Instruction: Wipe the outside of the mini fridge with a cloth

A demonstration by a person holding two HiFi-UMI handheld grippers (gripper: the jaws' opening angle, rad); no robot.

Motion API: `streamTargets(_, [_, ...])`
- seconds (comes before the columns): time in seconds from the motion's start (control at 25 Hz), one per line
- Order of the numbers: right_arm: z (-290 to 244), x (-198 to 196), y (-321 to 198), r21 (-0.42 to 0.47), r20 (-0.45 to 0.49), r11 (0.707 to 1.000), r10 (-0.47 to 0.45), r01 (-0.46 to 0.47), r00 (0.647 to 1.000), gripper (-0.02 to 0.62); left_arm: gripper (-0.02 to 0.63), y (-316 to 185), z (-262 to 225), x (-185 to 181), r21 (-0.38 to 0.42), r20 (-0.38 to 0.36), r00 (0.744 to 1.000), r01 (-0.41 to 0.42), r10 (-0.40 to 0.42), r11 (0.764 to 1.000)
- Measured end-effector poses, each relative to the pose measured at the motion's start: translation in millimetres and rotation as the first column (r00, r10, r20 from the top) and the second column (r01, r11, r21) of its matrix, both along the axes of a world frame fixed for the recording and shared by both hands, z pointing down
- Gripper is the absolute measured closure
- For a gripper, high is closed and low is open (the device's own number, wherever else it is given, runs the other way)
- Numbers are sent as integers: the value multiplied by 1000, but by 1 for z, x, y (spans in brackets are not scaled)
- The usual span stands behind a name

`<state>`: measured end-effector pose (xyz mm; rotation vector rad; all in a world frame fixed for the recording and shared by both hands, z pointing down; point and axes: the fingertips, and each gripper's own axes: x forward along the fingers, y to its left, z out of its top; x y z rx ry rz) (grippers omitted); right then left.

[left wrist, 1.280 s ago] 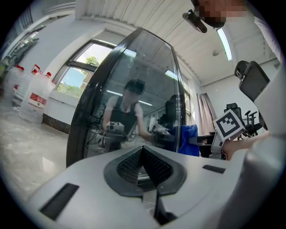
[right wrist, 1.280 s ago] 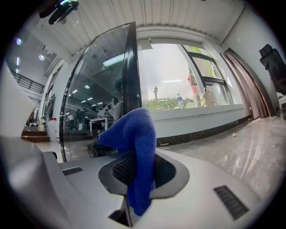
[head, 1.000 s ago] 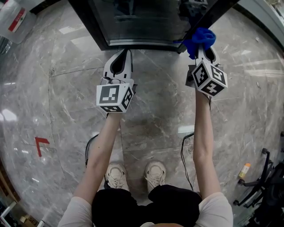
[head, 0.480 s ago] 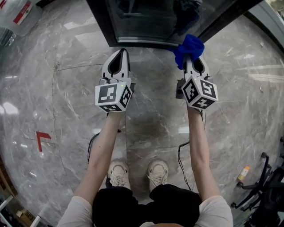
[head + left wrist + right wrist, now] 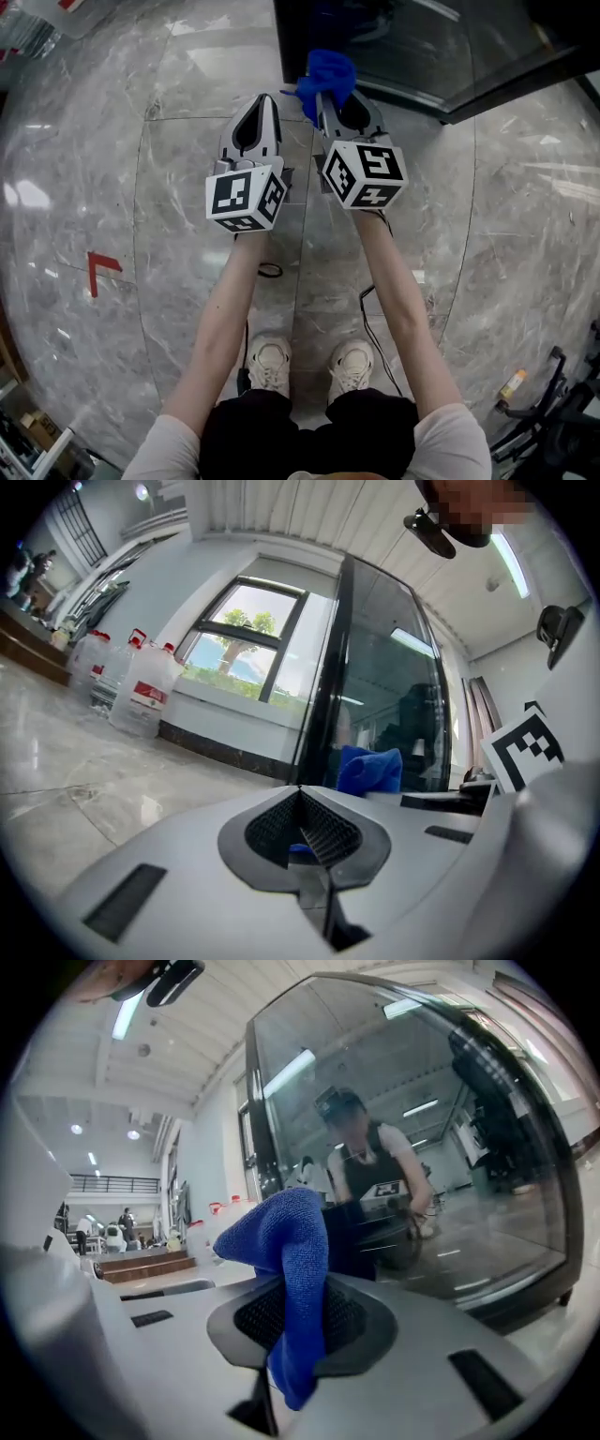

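Observation:
The mini fridge (image 5: pixel 412 47) is black with a glass door and stands on the marble floor at the top of the head view. My right gripper (image 5: pixel 325 97) is shut on a blue cloth (image 5: pixel 327 73), which bunches up beyond its tips at the fridge's front left corner. In the right gripper view the cloth (image 5: pixel 286 1241) hangs over the closed jaws, with the glass door (image 5: pixel 422 1147) just ahead. My left gripper (image 5: pixel 259 101) is shut and empty, close beside the right one, pointing at the floor left of the fridge. In the left gripper view the cloth (image 5: pixel 368 769) shows beside the black fridge frame (image 5: pixel 323 714).
Several large water jugs (image 5: pixel 141 691) stand along the wall under a window. A red mark (image 5: pixel 98 267) is on the floor at left. A cable (image 5: pixel 270 270) lies near the person's shoes (image 5: pixel 267 361). A black chair base (image 5: pixel 553 412) and a small bottle (image 5: pixel 516 384) are at the lower right.
The right gripper has carried the cloth from the fridge's right front corner to its left front corner, ending beside the left gripper. The head view has shifted left too.

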<state>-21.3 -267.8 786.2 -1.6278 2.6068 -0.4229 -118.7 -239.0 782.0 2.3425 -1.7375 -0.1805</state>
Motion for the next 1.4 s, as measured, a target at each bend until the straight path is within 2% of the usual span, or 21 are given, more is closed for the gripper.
streamTargets(0.12, [13,-38,-10,-3,-10,999,-36,36,999,515,603,0,13,-20,-23,4,1000,26,-26,999])
streamTargets(0.28, [27,-60,-24,-15,-33,999,-47,47,998,514,603,-2,24,-32,-38,8,999,34,-34,999])
streamTargets(0.44, [30,-57,-37,-15,-27,1000,-22,22,999,515,603,-7,32,-34,-51,-5,999,39,-39,998])
streamTargets(0.64, [29,-41,-38,8,-38,1000,-8,9,999,514,603,-10,34,-19,-49,-6,1000,16,-16,999])
streamTargets(0.92, [30,24,-32,16,-59,997,72,-72,996,514,603,-12,34,19,-46,8,1000,-29,29,999])
streamTargets(1.24, [35,155,-14,-12,-58,966,256,-257,965,514,603,-7,32,96,-36,14,993,-118,118,992])
streamTargets(1.4, [35,202,-7,-14,-72,949,314,-316,947,514,603,-1,35,136,-35,25,983,-179,180,983])
